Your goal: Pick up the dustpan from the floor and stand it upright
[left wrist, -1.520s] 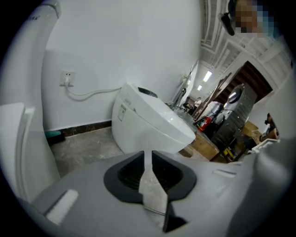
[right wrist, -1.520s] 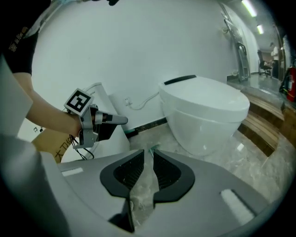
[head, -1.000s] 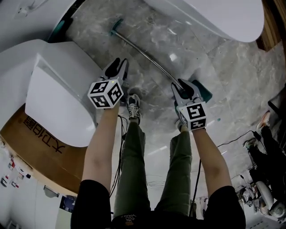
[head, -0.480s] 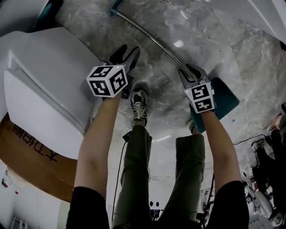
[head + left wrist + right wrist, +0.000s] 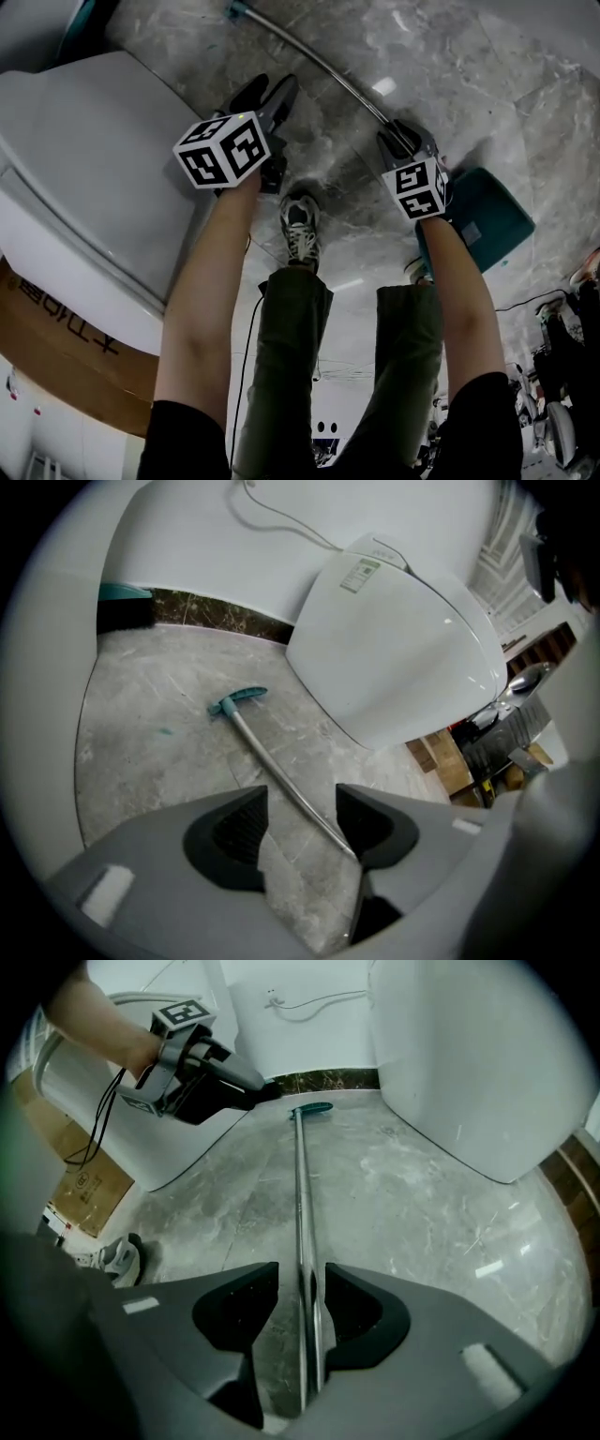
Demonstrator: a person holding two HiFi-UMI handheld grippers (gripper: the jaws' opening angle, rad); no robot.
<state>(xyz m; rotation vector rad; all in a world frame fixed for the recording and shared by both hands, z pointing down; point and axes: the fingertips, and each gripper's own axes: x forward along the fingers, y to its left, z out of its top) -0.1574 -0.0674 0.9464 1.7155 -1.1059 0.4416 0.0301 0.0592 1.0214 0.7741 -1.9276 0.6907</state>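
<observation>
Both hands have sunk floorward, jaws just opening wide: my right gripper straddles the dustpan handle lying lengthwise ahead, unclamped, while my left gripper hangs empty alongside.

Shiny metal dustpan handle, glossy marbled stone floor

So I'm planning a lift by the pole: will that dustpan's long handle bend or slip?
The handle looks like a straight metal tube, so probably stiff. Its thin, shiny surface may slip or twist in a grip. The teal pan sits at one end, so it would likely tip pan-down.
</observation>
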